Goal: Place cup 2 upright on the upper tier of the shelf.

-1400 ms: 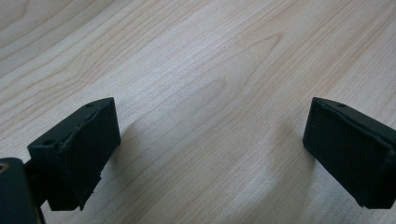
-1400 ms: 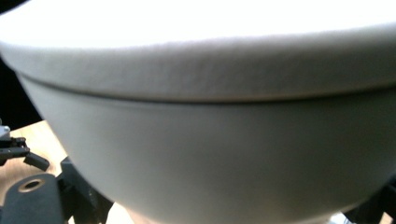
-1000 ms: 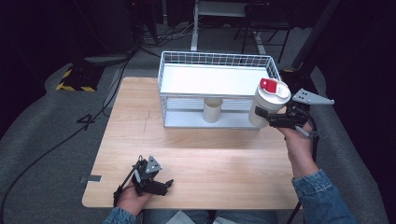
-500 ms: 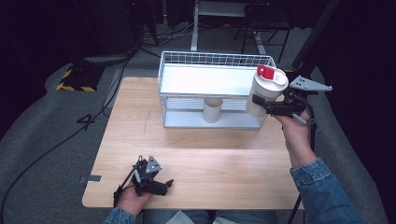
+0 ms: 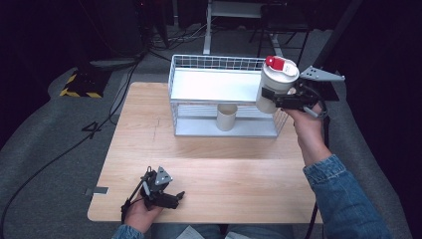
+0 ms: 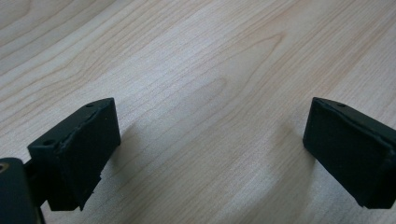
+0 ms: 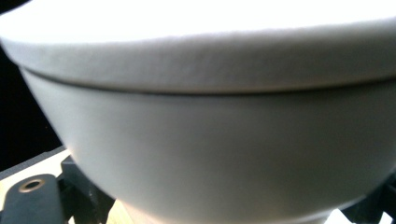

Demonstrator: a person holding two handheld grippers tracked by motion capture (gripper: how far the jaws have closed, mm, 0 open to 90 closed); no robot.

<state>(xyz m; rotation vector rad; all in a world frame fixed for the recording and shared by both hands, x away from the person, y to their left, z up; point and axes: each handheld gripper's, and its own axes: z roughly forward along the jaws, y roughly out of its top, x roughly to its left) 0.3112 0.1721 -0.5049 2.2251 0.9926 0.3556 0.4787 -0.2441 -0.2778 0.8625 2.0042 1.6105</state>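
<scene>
Compared with a second ago, the left gripper (image 5: 166, 199) is resting in the same spot at the near left of the light wooden table (image 5: 224, 169), while the right gripper (image 5: 286, 99) has been carrying the tall white paper cup with a white lid and red label (image 5: 276, 84) up and leftward: earlier the cup was hanging beside the rack's right end, and now it is sitting higher, its lid level with the top rim of the white wire two-tier rack (image 5: 224, 97) (the red label is facing upward).

Going from left to right: the left gripper's jaws are standing wide apart over bare wood with nothing between them, as the left gripper view makes plain (image 6: 210, 154). The rack is standing at the far middle of the table; its upper shelf is lying bare, and a small beige paper cup (image 5: 227, 117) is standing upright on the lower shelf, slightly right of centre. The right gripper is clamping the tall cup around its lower body, holding it in the air at the rack's right end; in the right gripper view the cup's wall (image 7: 224, 154) is looming close.

The near half of the table is lying open between the two hands, and the rack's right side is sitting close to the table's right edge.
</scene>
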